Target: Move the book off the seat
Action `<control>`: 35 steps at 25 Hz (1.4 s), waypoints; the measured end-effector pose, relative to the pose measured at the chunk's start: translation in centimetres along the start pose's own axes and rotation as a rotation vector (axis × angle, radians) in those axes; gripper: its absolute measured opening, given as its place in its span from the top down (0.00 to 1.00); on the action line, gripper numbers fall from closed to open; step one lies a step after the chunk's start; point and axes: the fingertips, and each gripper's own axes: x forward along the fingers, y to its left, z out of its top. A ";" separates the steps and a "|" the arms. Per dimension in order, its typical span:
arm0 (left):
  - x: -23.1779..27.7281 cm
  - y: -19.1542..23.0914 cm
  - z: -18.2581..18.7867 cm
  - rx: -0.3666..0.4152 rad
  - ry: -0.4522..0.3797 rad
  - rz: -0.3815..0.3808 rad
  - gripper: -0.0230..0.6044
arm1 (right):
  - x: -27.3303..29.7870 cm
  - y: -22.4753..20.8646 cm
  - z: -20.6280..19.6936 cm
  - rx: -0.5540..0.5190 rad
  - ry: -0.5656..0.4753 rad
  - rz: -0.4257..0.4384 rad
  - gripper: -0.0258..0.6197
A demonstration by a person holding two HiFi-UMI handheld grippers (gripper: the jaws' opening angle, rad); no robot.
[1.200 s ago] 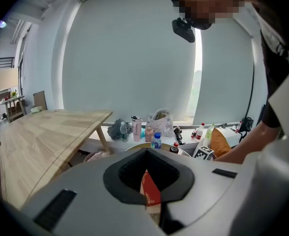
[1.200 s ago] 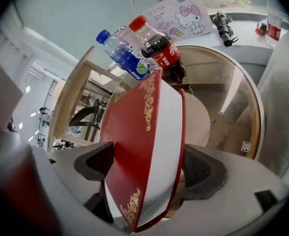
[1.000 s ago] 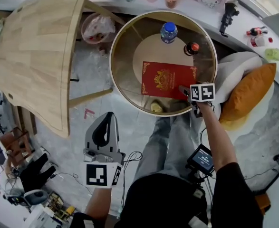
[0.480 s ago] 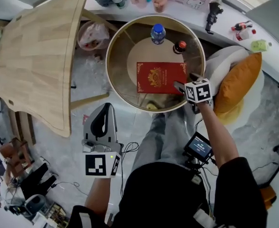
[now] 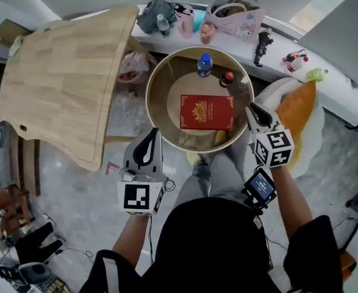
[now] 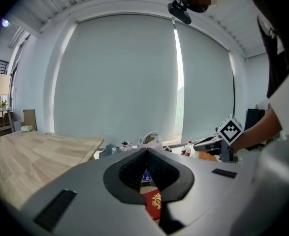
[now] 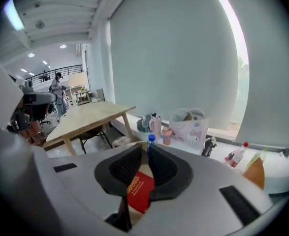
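You lifted the right gripper clear of the book's near right corner, where its wide-open jaws had been touching 1 second earlier, and it came to hover off the right rim of the round glass-topped table. Its jaws had just been closing with nothing between them, and they stood almost together, with only a narrow slit left at the tips. Your left gripper also rose, hovering outside the near left rim with its jaw tips together and empty. The red book had not left its place: it lay flat and closed near the middle of the glass top, apart from both grippers. Behind it stood 2 bottles, a blue-capped bottle and a red-capped bottle, neither touching the book. An orange cushion lay to the right of the table, and a wooden table stood to its left.
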 end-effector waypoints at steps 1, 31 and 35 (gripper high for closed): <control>-0.3 -0.3 0.2 0.002 -0.006 -0.006 0.95 | -1.3 0.4 1.2 -0.014 -0.035 -0.012 0.90; -15.1 -21.9 4.2 0.039 -0.141 -0.065 0.95 | -32.0 4.2 4.0 -0.098 -0.450 0.015 0.94; -18.5 -24.7 3.8 0.043 -0.151 -0.057 0.95 | -36.0 4.7 1.8 -0.078 -0.464 0.015 0.94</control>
